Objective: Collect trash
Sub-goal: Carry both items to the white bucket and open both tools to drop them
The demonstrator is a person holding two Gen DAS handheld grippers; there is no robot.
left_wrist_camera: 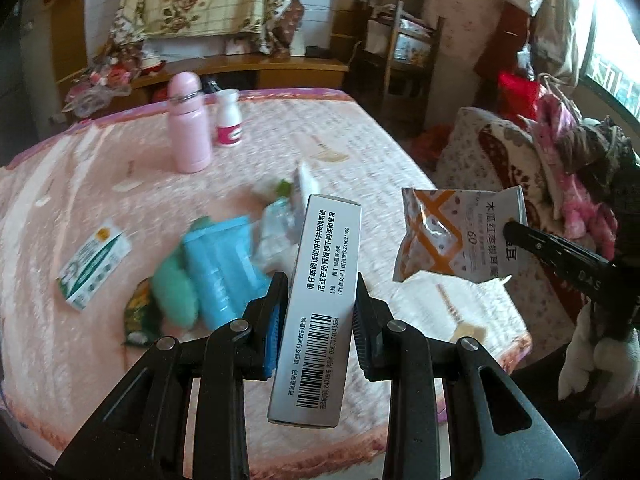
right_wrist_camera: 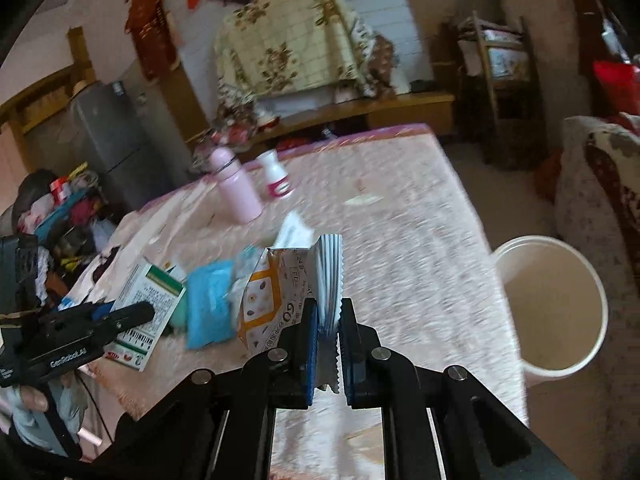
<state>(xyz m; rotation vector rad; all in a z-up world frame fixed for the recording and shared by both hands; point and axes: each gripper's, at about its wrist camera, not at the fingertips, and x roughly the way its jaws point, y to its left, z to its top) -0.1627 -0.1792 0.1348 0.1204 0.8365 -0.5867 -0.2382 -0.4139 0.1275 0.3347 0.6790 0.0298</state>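
Two grippers, each clamped on a piece of trash above the pink quilted table.

The left gripper [left_wrist_camera: 316, 316] pinches a grey-white medicine box [left_wrist_camera: 316, 300] by its long sides, barcode face toward the camera, lifted clear of the table [left_wrist_camera: 100, 184]. The right gripper [right_wrist_camera: 329, 320] is closed tight on the serrated edge of an orange-and-white snack packet [right_wrist_camera: 272, 300], which hangs in the air. More litter lies on the table: a blue pack [left_wrist_camera: 218, 268], a green-and-white carton [left_wrist_camera: 94, 264]. A pink flask [left_wrist_camera: 187, 124] and a white bottle [left_wrist_camera: 229, 120] stand upright, just beside each other. A white bucket [right_wrist_camera: 556, 308] stands open beside the table's right edge.
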